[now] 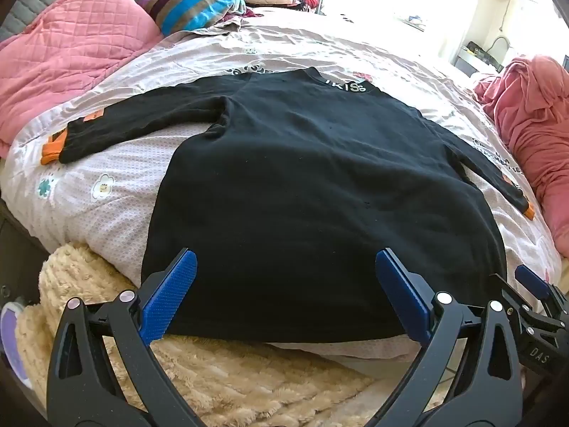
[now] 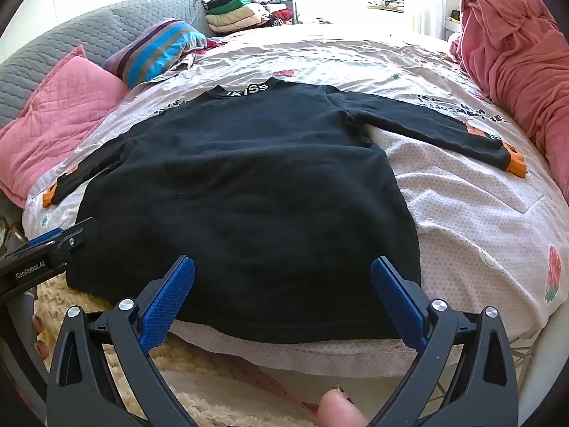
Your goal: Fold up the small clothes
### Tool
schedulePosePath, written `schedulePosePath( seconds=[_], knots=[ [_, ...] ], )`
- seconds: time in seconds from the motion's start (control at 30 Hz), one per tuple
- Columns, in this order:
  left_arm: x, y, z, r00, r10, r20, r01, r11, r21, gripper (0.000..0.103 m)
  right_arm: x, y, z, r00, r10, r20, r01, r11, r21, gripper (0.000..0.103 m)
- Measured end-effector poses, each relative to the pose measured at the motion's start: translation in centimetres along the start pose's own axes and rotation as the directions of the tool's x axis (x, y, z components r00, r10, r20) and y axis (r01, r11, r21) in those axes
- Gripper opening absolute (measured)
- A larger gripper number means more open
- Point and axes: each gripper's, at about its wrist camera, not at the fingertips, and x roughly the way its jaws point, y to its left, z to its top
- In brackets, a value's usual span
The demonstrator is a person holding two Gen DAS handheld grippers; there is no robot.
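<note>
A black long-sleeved top (image 1: pixel 302 185) with orange cuffs and a lettered collar lies flat on the bed, collar away from me, both sleeves spread out; it also shows in the right wrist view (image 2: pixel 249 185). My left gripper (image 1: pixel 284 284) is open and empty, hovering over the hem near its left part. My right gripper (image 2: pixel 282 284) is open and empty over the hem's right part. Each gripper shows at the edge of the other's view: the right gripper (image 1: pixel 533 284) and the left gripper (image 2: pixel 53 238).
The bed sheet (image 2: pixel 462 213) is pale with flower and strawberry prints. Pink quilted pillows (image 1: pixel 64 53) and a striped pillow (image 1: pixel 199 3) lie at the left. A bunched pink blanket (image 2: pixel 515 53) lies at the right. Folded clothes (image 2: pixel 242 10) are stacked at the back. A cream fluffy rug (image 1: pixel 213 373) lies below the bed edge.
</note>
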Motion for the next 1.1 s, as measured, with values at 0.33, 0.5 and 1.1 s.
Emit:
schedulePosePath(
  seconds=[0.33, 0.5, 1.1],
  knots=[
    [-0.04, -0.44, 0.03, 1.000, 0.009, 0.003, -0.009, 1.000, 0.009, 0.095, -0.04, -0.07, -0.10, 1.000, 0.005, 0.004, -0.005, 1.000, -0.004, 0.099],
    [-0.08, -0.65, 0.03, 1.000, 0.011, 0.006, -0.011, 1.000, 0.010, 0.095, -0.07, -0.06, -0.12, 1.000, 0.004, 0.003, -0.004, 1.000, -0.005, 0.099],
    [-0.25, -0.41, 0.10, 1.000, 0.008, 0.013, -0.008, 1.000, 0.009, 0.095, -0.20, 0.19, -0.17, 1.000, 0.005, 0.004, -0.005, 1.000, -0.012, 0.099]
  ],
)
